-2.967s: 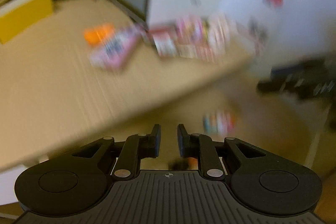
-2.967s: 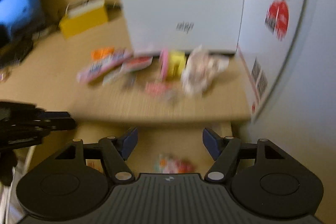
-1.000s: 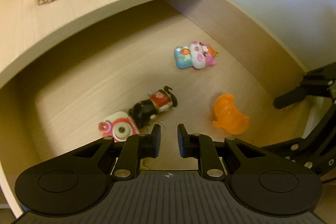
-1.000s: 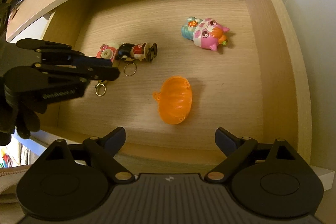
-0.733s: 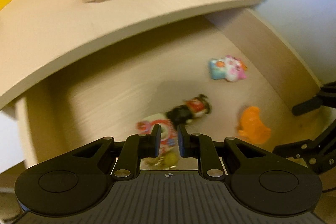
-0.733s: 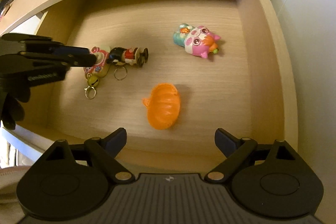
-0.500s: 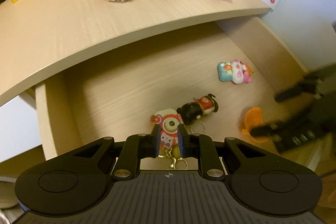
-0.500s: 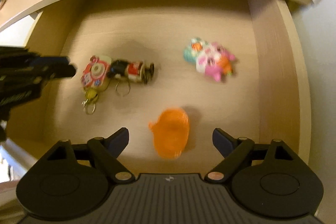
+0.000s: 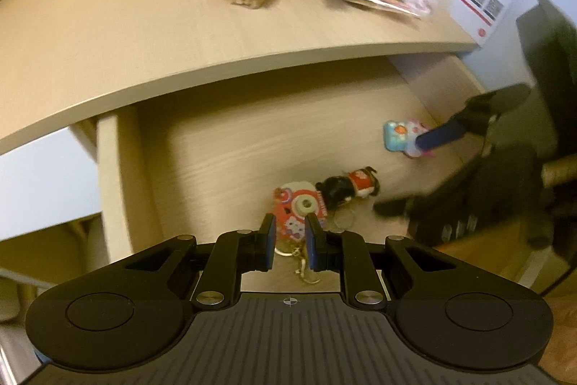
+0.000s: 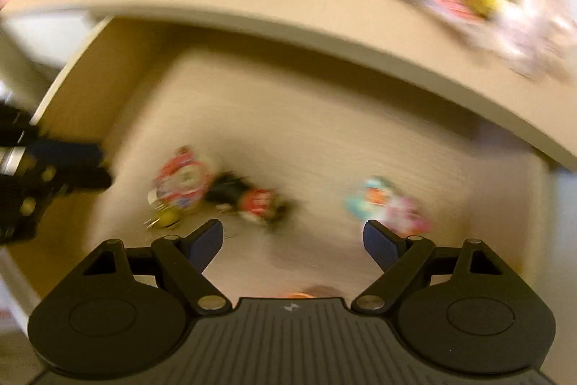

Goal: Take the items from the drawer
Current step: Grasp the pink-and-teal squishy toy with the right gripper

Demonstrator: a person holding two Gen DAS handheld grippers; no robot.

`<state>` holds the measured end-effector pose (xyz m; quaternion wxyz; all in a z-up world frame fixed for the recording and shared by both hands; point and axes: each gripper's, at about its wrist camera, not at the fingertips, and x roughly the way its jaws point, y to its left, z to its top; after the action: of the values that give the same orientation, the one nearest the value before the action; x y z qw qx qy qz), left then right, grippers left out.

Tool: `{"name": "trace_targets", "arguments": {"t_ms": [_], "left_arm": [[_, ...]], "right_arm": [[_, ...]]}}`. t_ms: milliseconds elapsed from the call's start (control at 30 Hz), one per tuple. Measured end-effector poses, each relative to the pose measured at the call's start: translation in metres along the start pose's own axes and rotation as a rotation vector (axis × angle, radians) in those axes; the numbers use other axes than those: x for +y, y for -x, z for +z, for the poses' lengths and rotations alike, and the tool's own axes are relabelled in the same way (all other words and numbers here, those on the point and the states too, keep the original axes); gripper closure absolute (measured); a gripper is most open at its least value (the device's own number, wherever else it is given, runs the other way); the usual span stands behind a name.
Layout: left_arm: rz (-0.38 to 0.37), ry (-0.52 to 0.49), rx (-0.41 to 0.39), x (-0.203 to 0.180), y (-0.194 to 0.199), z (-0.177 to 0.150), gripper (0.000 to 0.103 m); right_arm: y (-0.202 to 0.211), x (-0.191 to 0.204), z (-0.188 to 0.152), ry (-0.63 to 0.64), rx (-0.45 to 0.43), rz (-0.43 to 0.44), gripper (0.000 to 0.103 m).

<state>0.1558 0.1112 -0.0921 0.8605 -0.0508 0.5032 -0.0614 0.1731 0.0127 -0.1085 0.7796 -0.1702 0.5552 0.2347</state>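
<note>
The drawer (image 9: 108,175) stands pulled out under the desk (image 9: 144,35), with the toys lying flat on its floor. The left tongs (image 9: 290,242) hover narrowly parted, gripping nothing, straight above the red round keychain (image 9: 301,204) — its ring and chain trail back toward them, its long axis running along their line. The black doll keychain (image 9: 346,190) lies crosswise, just right of it. The right tongs (image 10: 293,246) are spread wide and empty; the pink-and-teal toy (image 10: 389,204) sits just past their right finger, the nearer hand for it.
</note>
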Motion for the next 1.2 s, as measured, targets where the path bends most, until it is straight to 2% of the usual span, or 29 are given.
{"name": "trace_targets", "arguments": {"t_ms": [167, 267, 300, 367, 400, 500, 567, 600, 633, 667, 867, 1000, 1067, 1100, 1133, 1200], "left_arm": [[0.02, 0.054, 0.001, 0.015, 0.004, -0.003, 0.084], [0.015, 0.069, 0.021, 0.018, 0.003, -0.006, 0.084], [0.011, 0.069, 0.03, 0.019, 0.002, -0.007, 0.084], [0.005, 0.064, 0.047, 0.018, -0.001, -0.009, 0.084], [0.003, 0.06, 0.056, 0.017, -0.003, -0.01, 0.084], [-0.007, 0.053, 0.076, 0.015, -0.012, -0.009, 0.084], [-0.023, 0.044, 0.082, 0.011, -0.018, -0.006, 0.084], [-0.033, 0.037, 0.087, 0.009, -0.022, -0.004, 0.084], [-0.042, 0.027, 0.093, 0.005, -0.026, -0.002, 0.084], [-0.052, 0.011, 0.101, 0.0, -0.031, 0.001, 0.084], [-0.101, -0.113, 0.114, -0.042, -0.061, 0.016, 0.084], [-0.11, -0.155, 0.123, -0.056, -0.067, 0.024, 0.084], [-0.102, -0.159, 0.115, -0.051, -0.06, 0.024, 0.084], [-0.087, -0.152, 0.111, -0.046, -0.057, 0.023, 0.084], [-0.069, -0.139, 0.109, -0.042, -0.055, 0.022, 0.084], [-0.033, -0.096, 0.113, -0.028, -0.053, 0.021, 0.084]], "right_arm": [[-0.021, 0.035, 0.009, 0.217, -0.008, -0.033, 0.017], [-0.034, 0.04, 0.019, 0.248, -0.006, -0.038, 0.027], [-0.037, 0.04, 0.021, 0.244, 0.001, -0.032, 0.034], [-0.037, 0.033, 0.026, 0.213, -0.002, 0.011, 0.05], [-0.036, 0.029, 0.027, 0.192, 0.009, 0.005, 0.068], [-0.027, 0.013, 0.023, 0.105, -0.005, -0.044, 0.072], [-0.014, -0.004, 0.014, -0.001, -0.023, -0.038, 0.073], [-0.007, -0.014, 0.008, -0.058, -0.032, -0.032, 0.08], [0.001, -0.024, 0.002, -0.117, -0.038, -0.024, 0.096], [0.008, -0.032, -0.004, -0.165, -0.044, -0.022, 0.097], [0.036, -0.064, -0.037, -0.326, -0.103, -0.044, 0.097], [0.043, -0.066, -0.051, -0.315, -0.114, -0.036, 0.093], [0.043, -0.068, -0.049, -0.292, -0.13, -0.072, 0.074], [0.042, -0.067, -0.046, -0.276, -0.138, -0.088, 0.055], [0.04, -0.067, -0.041, -0.255, -0.145, -0.098, 0.04], [0.03, -0.065, -0.03, -0.211, -0.138, -0.101, 0.037]]}}
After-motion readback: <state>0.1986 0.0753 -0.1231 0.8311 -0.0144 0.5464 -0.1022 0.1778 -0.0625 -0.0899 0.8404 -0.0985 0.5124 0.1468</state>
